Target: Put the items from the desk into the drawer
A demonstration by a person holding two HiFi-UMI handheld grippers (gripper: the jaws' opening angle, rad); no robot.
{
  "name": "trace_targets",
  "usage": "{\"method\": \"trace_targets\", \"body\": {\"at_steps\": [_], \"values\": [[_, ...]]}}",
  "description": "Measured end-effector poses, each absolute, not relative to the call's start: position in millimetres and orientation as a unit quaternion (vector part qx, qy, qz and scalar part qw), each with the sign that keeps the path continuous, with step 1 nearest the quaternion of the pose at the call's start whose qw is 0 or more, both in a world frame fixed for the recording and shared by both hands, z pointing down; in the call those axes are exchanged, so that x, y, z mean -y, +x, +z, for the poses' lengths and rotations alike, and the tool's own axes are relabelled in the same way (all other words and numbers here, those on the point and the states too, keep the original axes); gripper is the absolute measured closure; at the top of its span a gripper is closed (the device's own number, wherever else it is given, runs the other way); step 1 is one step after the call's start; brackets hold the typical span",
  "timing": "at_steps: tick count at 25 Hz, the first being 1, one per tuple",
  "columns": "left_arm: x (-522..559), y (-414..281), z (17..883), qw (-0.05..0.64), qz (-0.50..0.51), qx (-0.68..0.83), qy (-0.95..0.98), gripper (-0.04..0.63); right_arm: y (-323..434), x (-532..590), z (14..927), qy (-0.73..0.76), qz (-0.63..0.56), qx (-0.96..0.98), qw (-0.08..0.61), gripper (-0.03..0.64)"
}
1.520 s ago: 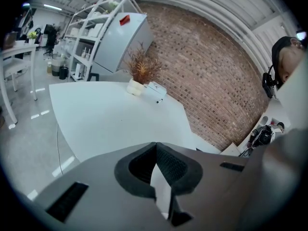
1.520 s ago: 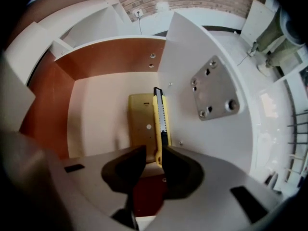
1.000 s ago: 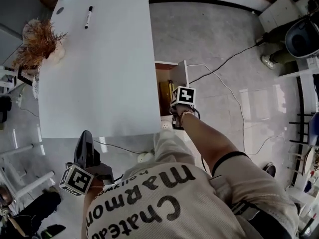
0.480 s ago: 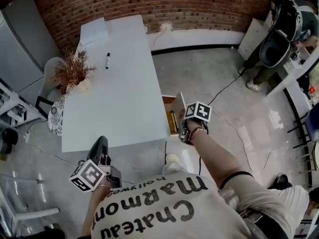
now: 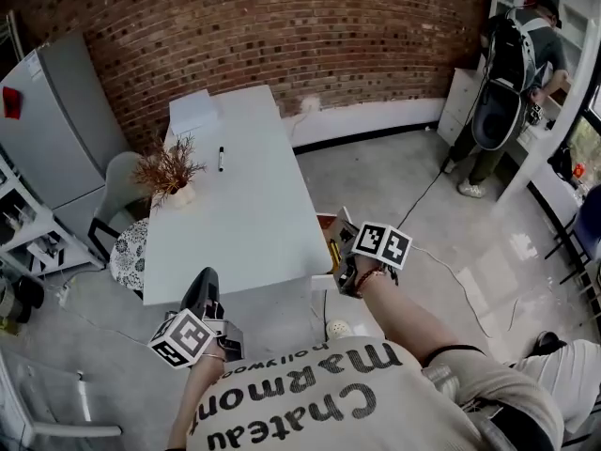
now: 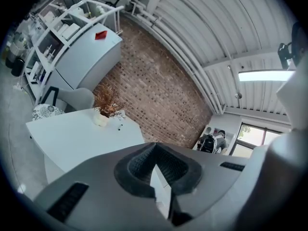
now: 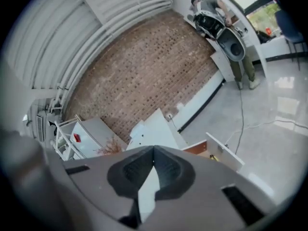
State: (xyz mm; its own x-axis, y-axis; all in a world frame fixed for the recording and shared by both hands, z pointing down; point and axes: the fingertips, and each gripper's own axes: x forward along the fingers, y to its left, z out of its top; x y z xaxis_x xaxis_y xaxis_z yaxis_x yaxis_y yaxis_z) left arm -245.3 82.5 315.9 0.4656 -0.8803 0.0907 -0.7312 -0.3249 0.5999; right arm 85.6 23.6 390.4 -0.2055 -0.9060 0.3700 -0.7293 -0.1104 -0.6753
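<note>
A black marker (image 5: 221, 159) lies on the white desk (image 5: 244, 233), near a vase of dried plant (image 5: 174, 177) and a white pad (image 5: 192, 111) at the far end. On the desk's right side the drawer (image 5: 344, 229) stands pulled out, with a yellow item (image 5: 333, 252) inside. My right gripper (image 5: 346, 278) is shut and empty, raised near the drawer's near end. My left gripper (image 5: 205, 282) hangs shut and empty off the desk's near edge. In the left gripper view, the left gripper (image 6: 155, 146) faces the desk (image 6: 72, 138). In the right gripper view, the right gripper (image 7: 154, 150) faces the drawer (image 7: 215, 151).
A grey fridge (image 5: 56, 130) and a chair (image 5: 117, 191) stand left of the desk. Cables (image 5: 441, 252) run over the floor to the right. A person with a backpack (image 5: 512, 73) stands at the far right. A brick wall (image 5: 282, 26) closes the back.
Both grippers have risen, the right one up from over the open drawer. The head view has tipped up from looking straight down, so the brick wall and the room now show.
</note>
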Motion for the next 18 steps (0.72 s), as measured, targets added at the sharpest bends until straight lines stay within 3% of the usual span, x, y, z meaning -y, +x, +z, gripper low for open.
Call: {"method": "trace_targets", "body": {"at_steps": [18], "values": [[-131,-219,289,0.254,-0.137,0.489,0.823,0.594,22,-83,313,-0.556,-0.269,-0.785,0.044,0.614]]}}
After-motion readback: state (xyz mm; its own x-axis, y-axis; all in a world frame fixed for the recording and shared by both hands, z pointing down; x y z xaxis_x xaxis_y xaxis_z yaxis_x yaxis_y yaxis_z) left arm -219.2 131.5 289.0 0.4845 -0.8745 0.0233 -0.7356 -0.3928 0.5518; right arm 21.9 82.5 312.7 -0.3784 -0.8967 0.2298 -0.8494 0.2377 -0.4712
